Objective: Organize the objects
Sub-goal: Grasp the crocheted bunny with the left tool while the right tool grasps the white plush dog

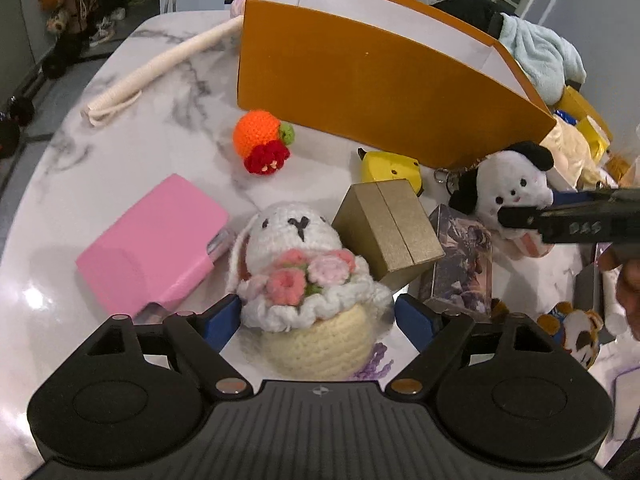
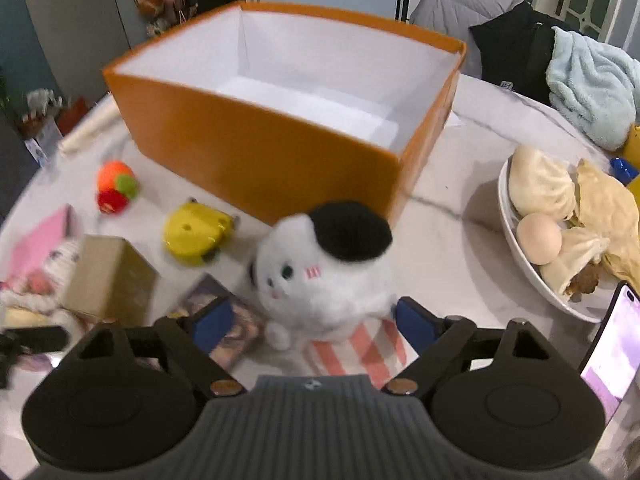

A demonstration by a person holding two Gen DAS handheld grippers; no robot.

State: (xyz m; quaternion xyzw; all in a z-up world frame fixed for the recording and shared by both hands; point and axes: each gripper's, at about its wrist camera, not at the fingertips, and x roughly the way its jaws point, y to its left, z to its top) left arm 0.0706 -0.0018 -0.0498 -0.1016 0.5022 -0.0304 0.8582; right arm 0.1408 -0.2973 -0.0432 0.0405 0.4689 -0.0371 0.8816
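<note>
Orange box (image 2: 256,160) with white inside, pink case (image 1: 152,248), grey-veined white marble table (image 1: 132,92).

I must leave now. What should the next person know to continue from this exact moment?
Left tongs: open, straddling the crochet bunny, not clamped.
Right tongs: open around the white plush dog, not clamped.
Orange box: looks empty.
On the table: pink box, gold box, crochet orange, yellow toy.
Done: nothing packed. Left: grip both toys, box them, then the rest.
</note>
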